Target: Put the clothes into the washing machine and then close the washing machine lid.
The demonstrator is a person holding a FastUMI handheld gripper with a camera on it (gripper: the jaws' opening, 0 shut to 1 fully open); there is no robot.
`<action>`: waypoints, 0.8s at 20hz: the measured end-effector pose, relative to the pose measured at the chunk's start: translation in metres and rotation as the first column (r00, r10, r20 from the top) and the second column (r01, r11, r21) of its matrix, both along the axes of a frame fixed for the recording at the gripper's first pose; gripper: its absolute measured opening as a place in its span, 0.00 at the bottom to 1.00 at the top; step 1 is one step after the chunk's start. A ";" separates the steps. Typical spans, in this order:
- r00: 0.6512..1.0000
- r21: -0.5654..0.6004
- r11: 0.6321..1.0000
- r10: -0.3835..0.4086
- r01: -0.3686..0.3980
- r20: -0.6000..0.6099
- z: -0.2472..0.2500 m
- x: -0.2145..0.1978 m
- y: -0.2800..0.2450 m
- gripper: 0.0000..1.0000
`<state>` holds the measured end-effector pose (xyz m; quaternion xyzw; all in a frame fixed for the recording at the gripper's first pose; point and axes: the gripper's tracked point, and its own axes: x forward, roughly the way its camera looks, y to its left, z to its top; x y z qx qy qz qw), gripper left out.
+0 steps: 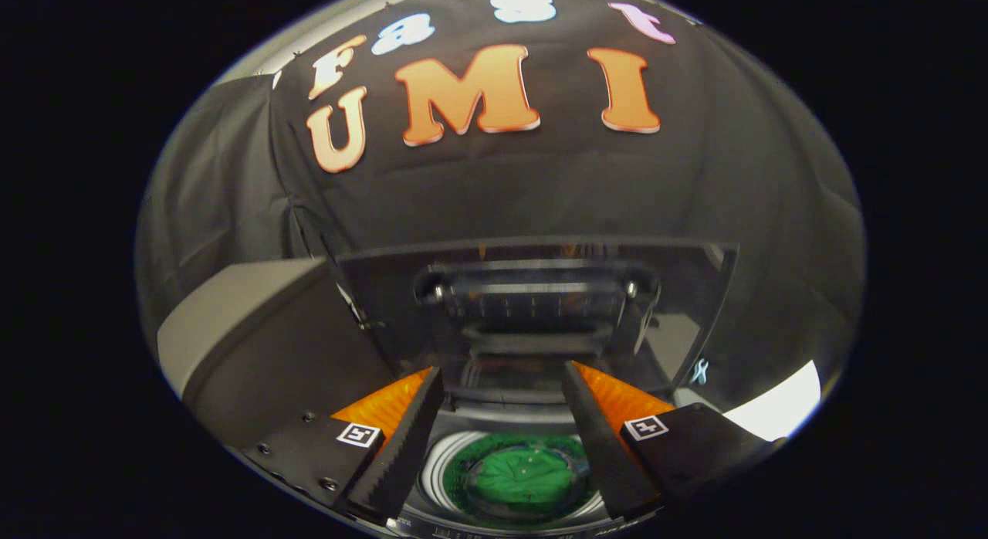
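Observation:
I look down over a top-loading washing machine. Its dark glossy lid (540, 307) stands raised just beyond my fingers and mirrors the machine's inside. Below it, the round drum opening (440, 469) shows between my fingers. A green cloth (525, 481) lies crumpled at the bottom of the drum. My gripper (502, 371) hangs above the opening, open, with nothing between its fingers. The fingertips point toward the lower edge of the lid and do not touch it.
A grey slanted panel (255, 330) rises to the left of the lid, close beside my left finger. A bright white patch (779, 408) shows to the right of the machine. Black cloth walls the booth behind the lid.

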<state>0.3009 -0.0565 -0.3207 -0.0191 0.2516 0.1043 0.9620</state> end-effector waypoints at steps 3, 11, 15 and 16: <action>0.996 0.027 0.999 0.014 -0.017 0.092 0.056 0.013 0.004 0.99; 0.986 0.005 1.000 -0.026 0.026 0.164 0.087 0.095 -0.003 0.99; 0.998 -0.005 1.000 -0.024 0.024 0.055 0.041 0.116 0.005 0.99; 0.996 -0.006 1.000 -0.030 0.030 0.089 0.048 0.123 0.006 0.99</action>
